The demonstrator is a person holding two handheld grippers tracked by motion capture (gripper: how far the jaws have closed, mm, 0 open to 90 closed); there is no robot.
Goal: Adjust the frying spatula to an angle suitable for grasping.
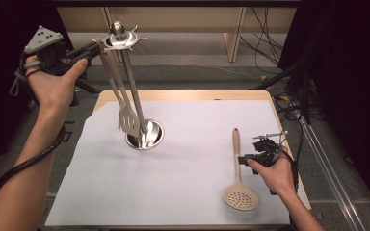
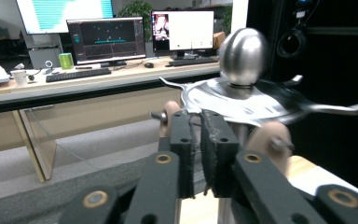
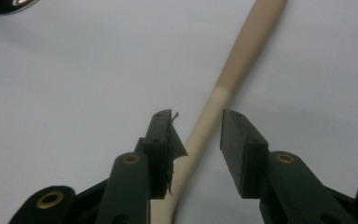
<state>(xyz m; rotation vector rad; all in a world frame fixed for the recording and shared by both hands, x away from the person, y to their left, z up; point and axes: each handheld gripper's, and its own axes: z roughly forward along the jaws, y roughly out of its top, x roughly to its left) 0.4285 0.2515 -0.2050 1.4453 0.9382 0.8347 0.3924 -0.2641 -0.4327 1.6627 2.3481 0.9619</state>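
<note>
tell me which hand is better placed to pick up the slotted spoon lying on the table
Right. The right gripper already straddles the slotted spoon handle, fingers open on either side and not yet pressing. The left gripper is up at the top of the utensil stand, beside the hanging spatula.

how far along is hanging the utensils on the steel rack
Done: the beige slotted spatula hangs from the steel utensil rack, with the left gripper at its top disc. In hand: the right gripper, open, straddles the beige skimmer spoon lying on white paper. Left: gripping, lifting, hanging it.
</note>
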